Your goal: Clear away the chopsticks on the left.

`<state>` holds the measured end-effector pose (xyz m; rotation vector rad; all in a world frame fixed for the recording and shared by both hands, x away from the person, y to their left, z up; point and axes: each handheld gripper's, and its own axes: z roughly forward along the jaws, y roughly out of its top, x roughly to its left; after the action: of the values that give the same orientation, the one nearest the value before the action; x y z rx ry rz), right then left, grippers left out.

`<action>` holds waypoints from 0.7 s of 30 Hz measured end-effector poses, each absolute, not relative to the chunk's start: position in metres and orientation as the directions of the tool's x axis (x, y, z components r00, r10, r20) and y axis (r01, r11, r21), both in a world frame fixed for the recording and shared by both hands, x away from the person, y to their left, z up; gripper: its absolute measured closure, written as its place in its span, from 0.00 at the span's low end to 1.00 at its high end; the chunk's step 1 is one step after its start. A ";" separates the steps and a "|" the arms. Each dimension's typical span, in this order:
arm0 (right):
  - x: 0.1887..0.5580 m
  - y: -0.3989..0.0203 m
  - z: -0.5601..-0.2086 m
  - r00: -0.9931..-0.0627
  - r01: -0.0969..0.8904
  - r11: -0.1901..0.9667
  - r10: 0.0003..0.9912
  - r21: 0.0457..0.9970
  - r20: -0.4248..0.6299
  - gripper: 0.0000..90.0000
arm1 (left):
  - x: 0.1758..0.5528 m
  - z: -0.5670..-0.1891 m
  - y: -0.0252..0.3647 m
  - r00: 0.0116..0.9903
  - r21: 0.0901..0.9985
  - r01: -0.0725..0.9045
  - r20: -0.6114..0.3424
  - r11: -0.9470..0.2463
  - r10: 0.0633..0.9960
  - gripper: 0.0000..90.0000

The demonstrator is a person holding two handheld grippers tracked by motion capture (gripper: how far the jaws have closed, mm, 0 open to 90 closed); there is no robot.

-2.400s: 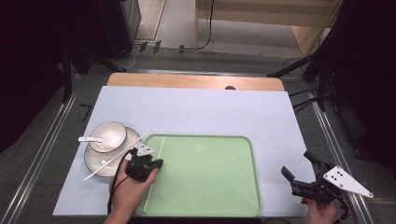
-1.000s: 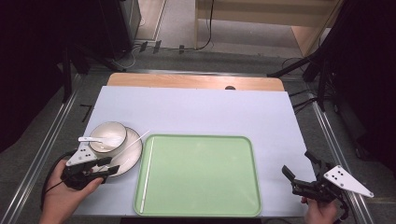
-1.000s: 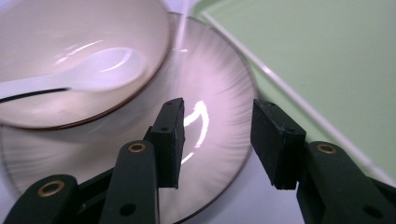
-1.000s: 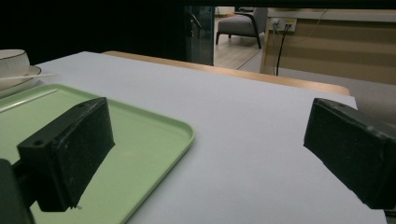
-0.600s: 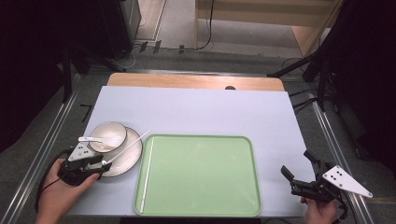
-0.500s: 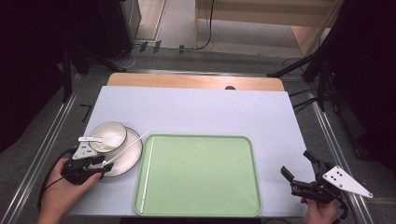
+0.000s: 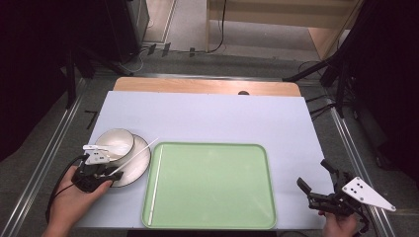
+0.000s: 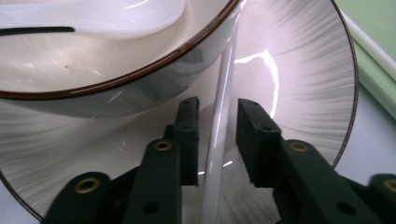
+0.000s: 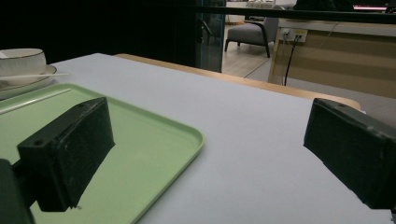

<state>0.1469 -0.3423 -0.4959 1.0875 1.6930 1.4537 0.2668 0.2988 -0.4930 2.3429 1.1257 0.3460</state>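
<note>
Left tongs [image 7: 106,174] at counter's [image 7: 212,118] left edge, over plate [image 7: 136,163], jaws narrowed around white chopstick [image 8: 219,135], small gaps both sides, not yet pinching. Chopstick lying across plate, leaning against bowl [image 7: 114,144]; white spoon [image 8: 93,16] resting in bowl. Bowl sitting on plate, just beside green tray [image 7: 210,190]. Second chopstick [image 7: 152,185] lying along tray's left inner edge. Right tongs [image 7: 318,185] at counter's right front corner, jaws wide, empty, just beside tray's right rim.
</note>
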 end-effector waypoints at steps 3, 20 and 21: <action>0.147 -0.343 -0.496 -0.445 0.178 0.038 0.894 0.983 0.046 0.02 | 0.266 -0.493 0.296 0.636 0.547 0.641 0.014 -0.538 0.772 0.94; 0.148 -0.343 -0.496 -0.440 0.185 0.036 0.896 0.982 0.050 0.02 | 0.249 -0.473 0.257 0.691 0.587 0.594 -0.021 -0.551 0.723 0.94; 0.148 -0.343 -0.496 -0.441 0.185 0.037 0.896 0.982 0.050 0.02 | 0.247 -0.473 0.251 0.694 0.589 0.593 -0.030 -0.548 0.720 0.94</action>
<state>0.1477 -0.3428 -0.4964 1.1020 1.6913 1.4517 0.2471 0.2514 -0.4726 2.3281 1.0026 0.2890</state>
